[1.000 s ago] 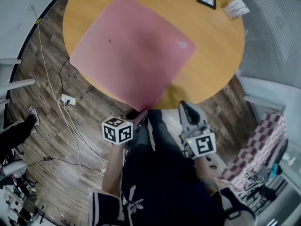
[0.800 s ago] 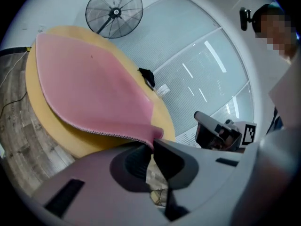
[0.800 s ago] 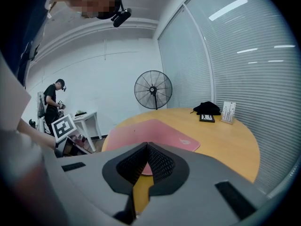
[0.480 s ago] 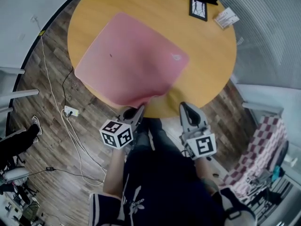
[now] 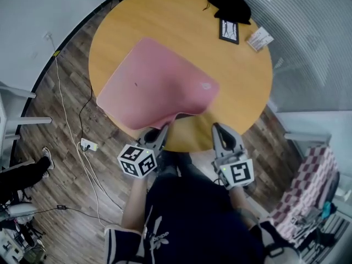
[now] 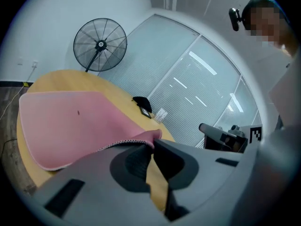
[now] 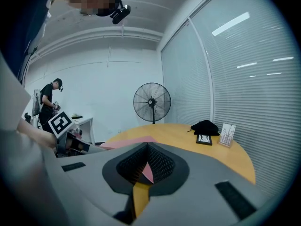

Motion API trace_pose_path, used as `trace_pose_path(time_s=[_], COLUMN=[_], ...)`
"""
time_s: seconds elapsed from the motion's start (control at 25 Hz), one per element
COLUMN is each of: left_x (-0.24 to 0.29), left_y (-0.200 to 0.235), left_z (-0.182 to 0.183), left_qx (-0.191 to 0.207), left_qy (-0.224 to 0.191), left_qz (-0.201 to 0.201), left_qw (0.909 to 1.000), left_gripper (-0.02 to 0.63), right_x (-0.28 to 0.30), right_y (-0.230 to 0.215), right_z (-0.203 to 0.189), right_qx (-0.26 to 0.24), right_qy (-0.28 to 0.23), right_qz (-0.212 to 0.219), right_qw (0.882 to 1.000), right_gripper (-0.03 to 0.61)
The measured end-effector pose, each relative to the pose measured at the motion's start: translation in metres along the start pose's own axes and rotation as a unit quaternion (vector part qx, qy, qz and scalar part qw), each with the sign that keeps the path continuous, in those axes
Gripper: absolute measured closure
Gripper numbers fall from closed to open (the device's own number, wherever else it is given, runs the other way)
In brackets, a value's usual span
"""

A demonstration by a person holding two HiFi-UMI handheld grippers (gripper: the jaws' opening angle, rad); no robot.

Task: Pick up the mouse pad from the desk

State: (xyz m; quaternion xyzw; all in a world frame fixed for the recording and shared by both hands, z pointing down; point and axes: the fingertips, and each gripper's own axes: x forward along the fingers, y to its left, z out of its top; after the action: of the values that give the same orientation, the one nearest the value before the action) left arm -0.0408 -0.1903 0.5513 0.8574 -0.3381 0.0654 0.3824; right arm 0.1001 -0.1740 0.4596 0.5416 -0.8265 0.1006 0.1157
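A large pink mouse pad [image 5: 157, 84] lies on the round wooden table [image 5: 242, 81], towards its left side. My left gripper [image 5: 163, 130] is shut on the pad's near corner at the table's front edge. In the left gripper view that corner [image 6: 149, 136] is pinched between the jaws and curls up off the wood, while the rest of the pad [image 6: 70, 121] rests flat. My right gripper [image 5: 219, 130] hovers beside it at the front edge, apart from the pad. Its jaws [image 7: 147, 147] meet at the tips with nothing between them.
At the table's far right are a black cloth lump [image 5: 231, 3], a small framed picture [image 5: 229, 31] and a white card stand [image 5: 258, 38]. A standing fan [image 6: 99, 44] is behind the table. Cables and a power strip [image 5: 88, 146] lie on the floor at left. A checked chair [image 5: 308, 186] stands at right.
The left gripper has risen with the pad's near corner, which lay flat over the table edge and now curls upward. The right gripper rose a little.
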Motion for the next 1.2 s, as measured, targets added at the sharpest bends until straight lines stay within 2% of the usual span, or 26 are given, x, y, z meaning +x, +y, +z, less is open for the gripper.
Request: trace_pose_path(time_s=[0.24, 0.48, 0.6, 0.68, 0.92, 1.2], left_x=[0.005, 0.012, 0.013, 0.014, 0.016, 0.011], left_y=[0.002, 0.001, 0.004, 0.006, 0.004, -0.005], left_z=[0.056, 0.124, 0.151, 0.17, 0.237, 0.313], left_qx=[0.047, 0.108, 0.121, 0.13, 0.176, 0.225], left_qy=[-0.045, -0.077, -0.092, -0.103, -0.135, -0.18], left_qz=[0.002, 0.004, 0.006, 0.006, 0.011, 0.032], left_qw=[0.9979, 0.9911, 0.9884, 0.9862, 0.975, 0.957], left_gripper=[0.595, 0.595, 0.595, 0.595, 0.595, 0.595], right_x=[0.006, 0.009, 0.009, 0.009, 0.012, 0.013], right_y=[-0.009, -0.02, -0.026, -0.027, -0.032, -0.04], right_z=[0.025, 0.055, 0.062, 0.069, 0.088, 0.106], right_qx=[-0.007, -0.018, -0.041, -0.035, -0.025, -0.031], right_qy=[-0.028, -0.065, -0.072, -0.085, -0.117, -0.137], right_qz=[-0.009, -0.018, -0.018, -0.022, -0.028, -0.035], right_qw=[1.0, 0.998, 0.996, 0.996, 0.992, 0.99], right_gripper=[0.575, 0.575, 0.575, 0.575, 0.575, 0.575])
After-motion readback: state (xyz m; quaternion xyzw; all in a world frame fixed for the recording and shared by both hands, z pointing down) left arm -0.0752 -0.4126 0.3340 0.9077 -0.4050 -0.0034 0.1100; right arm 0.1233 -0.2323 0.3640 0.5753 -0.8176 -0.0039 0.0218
